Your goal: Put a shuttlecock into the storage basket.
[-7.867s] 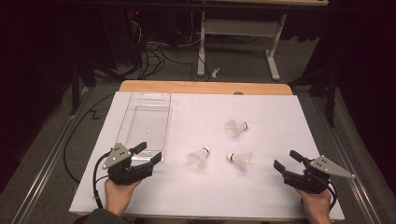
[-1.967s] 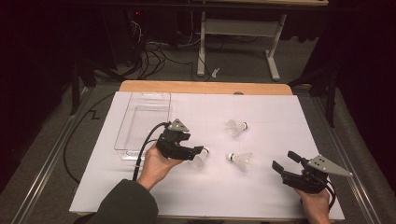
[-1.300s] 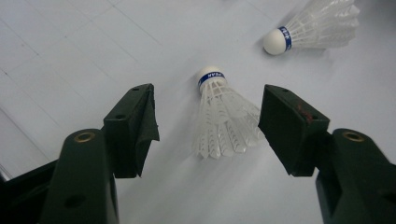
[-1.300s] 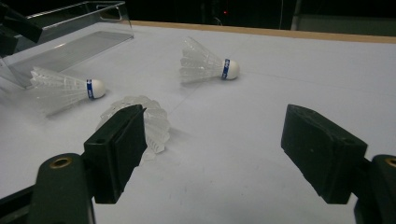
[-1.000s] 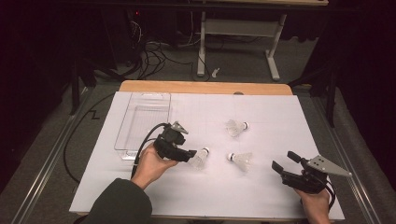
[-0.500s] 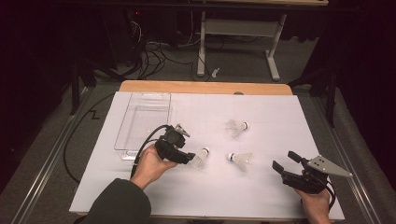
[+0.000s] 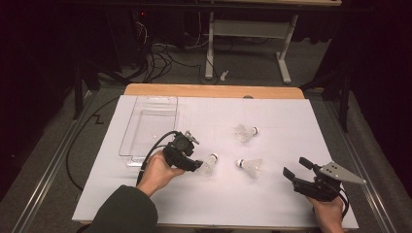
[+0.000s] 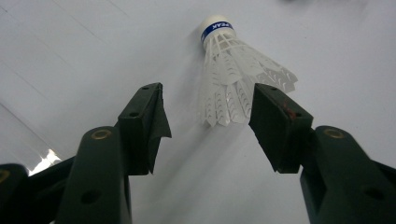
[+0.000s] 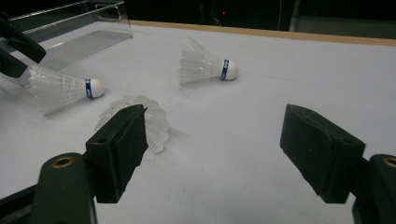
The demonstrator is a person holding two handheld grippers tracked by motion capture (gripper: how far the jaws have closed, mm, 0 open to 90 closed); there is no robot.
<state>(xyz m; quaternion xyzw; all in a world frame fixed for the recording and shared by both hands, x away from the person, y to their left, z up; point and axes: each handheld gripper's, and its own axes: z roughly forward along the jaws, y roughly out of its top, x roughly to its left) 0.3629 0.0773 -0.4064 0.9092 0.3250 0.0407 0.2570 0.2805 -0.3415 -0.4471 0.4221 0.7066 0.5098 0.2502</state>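
- A clear plastic tray (image 7: 148,127) lies at the far left of the white counter (image 7: 272,204); it has nothing in it. In the right gripper view its near wall (image 9: 70,32) stands behind the shuttlecocks.
- The left gripper (image 7: 197,165) sits just right of the tray's near corner, held in the person's left hand (image 7: 156,171), its black cable looping back past the tray.
- Its fingers (image 8: 144,123) are spread apart, released, with the feather skirt of the nearest shuttlecock (image 8: 236,79) lying between their tips; whether either finger touches the feathers I cannot tell.
- That shuttlecock (image 7: 207,165) lies on its side on the counter, just right of the tray, white cork with a blue band pointing away from the gripper.
- A second shuttlecock (image 7: 249,167) lies farther right of the tray, on its side, cork toward the tray.
- A third shuttlecock (image 7: 244,132) lies level with the tray's middle, well right of it, cork pointing away from the tray.
- The right gripper (image 7: 295,170) rests far right of the tray near the counter's front edge, in the person's right hand (image 7: 329,213); its fingers (image 9: 119,149) stand wide apart, grasping nothing.
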